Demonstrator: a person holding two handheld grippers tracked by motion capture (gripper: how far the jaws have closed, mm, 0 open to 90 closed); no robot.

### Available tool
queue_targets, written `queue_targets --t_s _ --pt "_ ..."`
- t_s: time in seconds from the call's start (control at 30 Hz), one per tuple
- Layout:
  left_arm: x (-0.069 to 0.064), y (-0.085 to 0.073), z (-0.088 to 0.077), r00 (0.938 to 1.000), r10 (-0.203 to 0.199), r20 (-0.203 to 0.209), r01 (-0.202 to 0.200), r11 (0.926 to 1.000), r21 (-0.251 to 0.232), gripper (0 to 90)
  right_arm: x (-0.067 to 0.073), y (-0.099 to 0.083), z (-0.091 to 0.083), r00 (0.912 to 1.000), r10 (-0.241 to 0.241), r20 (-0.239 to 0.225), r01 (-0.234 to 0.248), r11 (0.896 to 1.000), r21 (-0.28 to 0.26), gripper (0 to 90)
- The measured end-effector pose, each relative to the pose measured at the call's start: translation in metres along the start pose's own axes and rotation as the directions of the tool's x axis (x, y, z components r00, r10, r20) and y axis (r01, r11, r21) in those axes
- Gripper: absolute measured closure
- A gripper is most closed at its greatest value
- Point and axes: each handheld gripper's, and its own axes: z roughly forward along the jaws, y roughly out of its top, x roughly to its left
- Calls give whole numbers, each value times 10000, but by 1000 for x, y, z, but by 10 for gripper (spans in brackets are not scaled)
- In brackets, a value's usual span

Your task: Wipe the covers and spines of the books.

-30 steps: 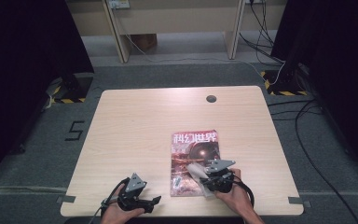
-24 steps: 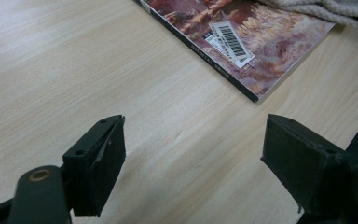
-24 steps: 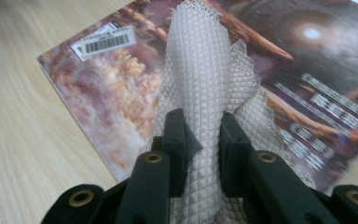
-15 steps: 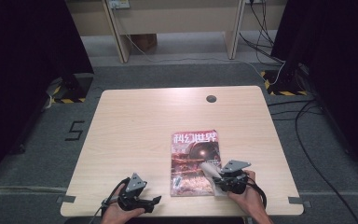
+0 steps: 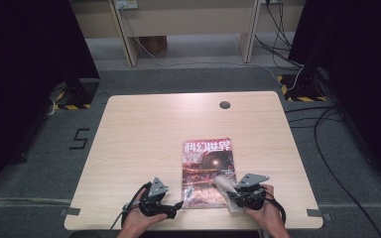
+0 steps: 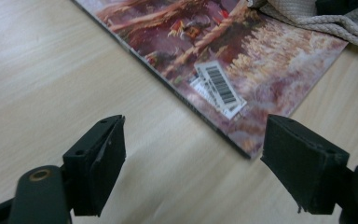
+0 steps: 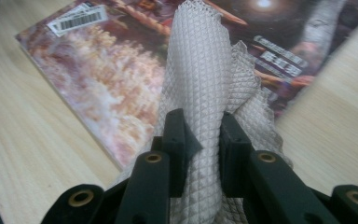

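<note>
Grey waffle-weave cloth (image 7: 205, 93) is pinched tight between the jaws of your right gripper (image 7: 204, 135) — the fabric bunches up through them and drapes forward onto the magazine (image 5: 207, 168). From the high view that cloth sits on the magazine's near right corner, with your right hand just behind it at the table (image 5: 144, 129) edge. The magazine lies flat, cover up, near the front of the wooden top, a bit right of centre. Your left gripper (image 6: 193, 154) hangs just beside the magazine's near left corner — jaws spread wide, nothing between them, the barcode sticker (image 6: 216, 86) right ahead.
</note>
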Motion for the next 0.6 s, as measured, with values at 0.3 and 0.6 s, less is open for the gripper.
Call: queue_targets --t_s 0.3,0.6 --pt "-6 7 18 9996 287 -51 -285 9989 374 207 7 -4 -3 9998 -125 -175 125 9999 -29 767" --pt "-9 8 24 9985 508 -216 -497 9977 471 202 7 -2 -1 9995 -128 -293 129 9999 30 768"
